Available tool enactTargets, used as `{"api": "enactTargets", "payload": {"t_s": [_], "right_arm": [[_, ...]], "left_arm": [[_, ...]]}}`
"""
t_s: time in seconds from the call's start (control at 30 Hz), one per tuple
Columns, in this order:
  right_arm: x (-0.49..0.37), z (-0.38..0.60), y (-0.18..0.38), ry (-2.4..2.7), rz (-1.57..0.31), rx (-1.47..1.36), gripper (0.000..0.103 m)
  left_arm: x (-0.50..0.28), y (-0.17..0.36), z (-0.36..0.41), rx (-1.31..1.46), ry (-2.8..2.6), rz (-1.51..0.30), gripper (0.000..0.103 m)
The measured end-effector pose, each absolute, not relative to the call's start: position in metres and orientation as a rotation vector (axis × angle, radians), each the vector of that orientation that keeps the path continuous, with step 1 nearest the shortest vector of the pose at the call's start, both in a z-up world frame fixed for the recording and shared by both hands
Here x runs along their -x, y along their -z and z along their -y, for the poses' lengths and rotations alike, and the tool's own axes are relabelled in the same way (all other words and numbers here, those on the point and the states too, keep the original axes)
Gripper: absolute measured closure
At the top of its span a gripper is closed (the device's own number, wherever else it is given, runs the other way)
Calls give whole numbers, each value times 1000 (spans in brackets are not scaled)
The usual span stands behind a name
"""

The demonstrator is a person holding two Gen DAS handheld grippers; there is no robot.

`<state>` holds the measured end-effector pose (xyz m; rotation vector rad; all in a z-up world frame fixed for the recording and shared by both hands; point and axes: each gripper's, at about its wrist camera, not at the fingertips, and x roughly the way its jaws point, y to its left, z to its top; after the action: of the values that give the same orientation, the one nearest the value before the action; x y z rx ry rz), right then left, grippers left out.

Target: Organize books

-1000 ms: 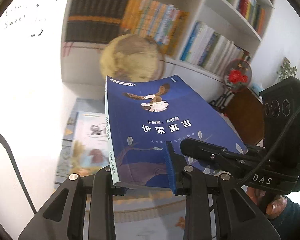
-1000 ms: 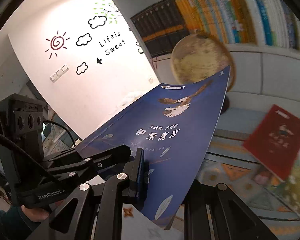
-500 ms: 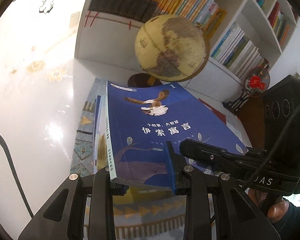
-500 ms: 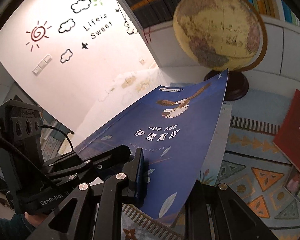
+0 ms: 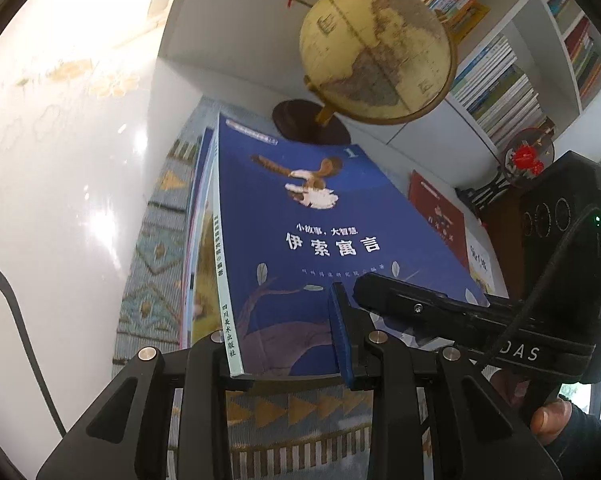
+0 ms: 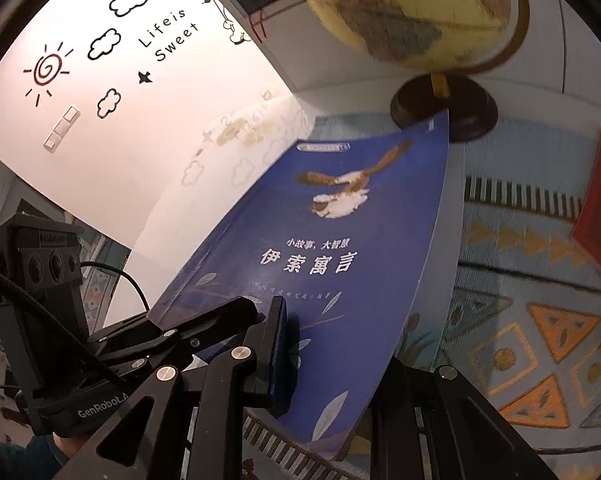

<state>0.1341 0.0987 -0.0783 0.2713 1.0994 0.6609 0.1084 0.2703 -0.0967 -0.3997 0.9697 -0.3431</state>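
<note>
Blue book [image 5: 320,248], glossy softcover, is held at its near edge by both grippers, left gripper [image 5: 284,360] and right gripper [image 6: 328,364] each clamped on it, above a stack of books [image 5: 198,240] on the patterned woven mat [image 5: 148,272]. Slippage or misaligned landing is judged possible (thin cover bends); globe [image 5: 376,52] stands near.

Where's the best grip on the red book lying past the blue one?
Red book lies flat on the patterned mat, so no face is pinchable. Probably take its near free edge, coming in low from the side, one finger sliding under. Both grippers are busy holding the blue book.
</note>
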Motion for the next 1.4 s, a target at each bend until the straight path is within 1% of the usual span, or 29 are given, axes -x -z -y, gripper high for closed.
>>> {"api": "enactTargets", "payload": {"t_s": [0.27,0.3,0.33,0.4,0.43,0.5,0.57,0.63,0.9,1.13,1.4], "right_arm": [[-132,-100,91,-665,-1144,-289,80],[-132,-100,93,-664,-1149,-289,80],[-132,-100,93,-663,-1156,-287,79],[-134,-100,97,-653,-1177,-280,74],[-136,-101,100,-643,-1198,-274,69],[-136,-101,102,-644,-1212,-271,66],[-134,-99,100,-626,-1207,-248,60],[-132,-97,99,-611,-1209,-223,58],[-108,-84,98,-580,-1210,-171,57],[-100,-93,100,-597,-1188,-153,57],[-59,-46,92,-537,-1171,-185,57]], "left_arm": [[-102,107,-277,423,326,-1002,76],[-101,108,-279,428,321,-1008,76],[-102,109,-279,430,311,-1013,73],[-101,111,-281,434,289,-1030,70],[-99,113,-282,431,279,-1039,70],[-95,111,-283,424,268,-1034,69],[-91,109,-285,405,241,-1036,68],[-85,107,-288,392,223,-1039,68],[-65,104,-295,387,169,-1063,68],[-46,90,-291,377,143,-1044,68],[-6,78,-261,328,154,-1025,68]]}}
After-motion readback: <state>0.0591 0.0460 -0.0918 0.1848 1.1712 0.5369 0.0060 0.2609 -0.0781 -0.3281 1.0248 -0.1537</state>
